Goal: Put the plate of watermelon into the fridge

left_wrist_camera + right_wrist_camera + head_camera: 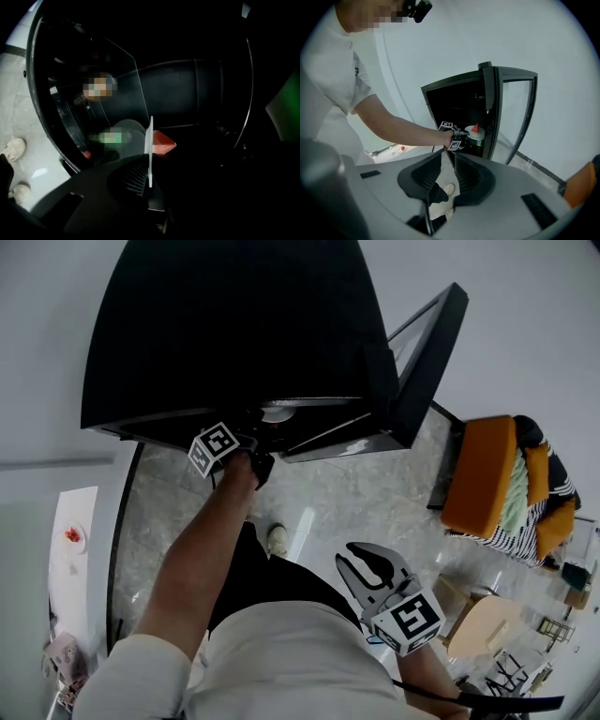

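Red watermelon wedge [162, 143] on round white plate [150, 136], clamped by your left gripper [150, 183] inside the black fridge [234, 324]; right gripper [447, 157] outside, narrowly parted, empty.

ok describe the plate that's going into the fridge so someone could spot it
Find the black fridge with its door open. Inside it the left gripper is shut on the rim of a white plate carrying one red watermelon wedge. The other dish lies out on the white counter, held by nothing.
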A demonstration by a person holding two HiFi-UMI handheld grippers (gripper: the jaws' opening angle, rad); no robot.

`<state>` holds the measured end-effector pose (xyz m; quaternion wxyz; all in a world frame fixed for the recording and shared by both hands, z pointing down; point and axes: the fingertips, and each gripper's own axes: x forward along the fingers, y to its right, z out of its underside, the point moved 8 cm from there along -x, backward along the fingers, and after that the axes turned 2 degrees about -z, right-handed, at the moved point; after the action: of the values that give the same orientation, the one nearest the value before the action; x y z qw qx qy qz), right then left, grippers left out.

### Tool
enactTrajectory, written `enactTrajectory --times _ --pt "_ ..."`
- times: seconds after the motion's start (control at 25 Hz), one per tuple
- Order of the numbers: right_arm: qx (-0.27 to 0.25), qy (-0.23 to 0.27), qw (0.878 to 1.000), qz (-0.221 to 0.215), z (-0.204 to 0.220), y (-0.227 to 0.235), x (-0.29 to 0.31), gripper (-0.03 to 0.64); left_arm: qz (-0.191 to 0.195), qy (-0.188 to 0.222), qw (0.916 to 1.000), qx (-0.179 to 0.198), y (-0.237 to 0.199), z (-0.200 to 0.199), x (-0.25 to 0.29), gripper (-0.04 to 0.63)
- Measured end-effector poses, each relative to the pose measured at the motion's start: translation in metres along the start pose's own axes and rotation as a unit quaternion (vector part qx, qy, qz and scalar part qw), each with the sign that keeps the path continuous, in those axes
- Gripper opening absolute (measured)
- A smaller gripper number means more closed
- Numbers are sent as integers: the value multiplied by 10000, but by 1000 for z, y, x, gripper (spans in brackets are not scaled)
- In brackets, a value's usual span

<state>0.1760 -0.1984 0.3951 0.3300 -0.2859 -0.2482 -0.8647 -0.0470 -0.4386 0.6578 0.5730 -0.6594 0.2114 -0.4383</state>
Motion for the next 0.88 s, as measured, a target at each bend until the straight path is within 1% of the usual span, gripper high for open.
enactTrajectory --times 0.16,0.32,0.48,0.64,0.88 --pt "51 3 10000 33 2 1 -1 98 -161 -58 9998 127 0 -1 5 25" --pt "87 0 10000 30 3 2 -1 98 -548 -114 9971 522 3 -5 8 26" --pt "93 22 10000 16 2 3 0 98 -927 -78 9918 881 8 -9 12 28" --pt "113 23 9999 31 3 7 -1 98 -1319 -137 9821 1338 15 -7 16 52" --pt "164 68 9998 68 5 10 -5 98 -1863 -175 9617 2005 21 -4 19 91"
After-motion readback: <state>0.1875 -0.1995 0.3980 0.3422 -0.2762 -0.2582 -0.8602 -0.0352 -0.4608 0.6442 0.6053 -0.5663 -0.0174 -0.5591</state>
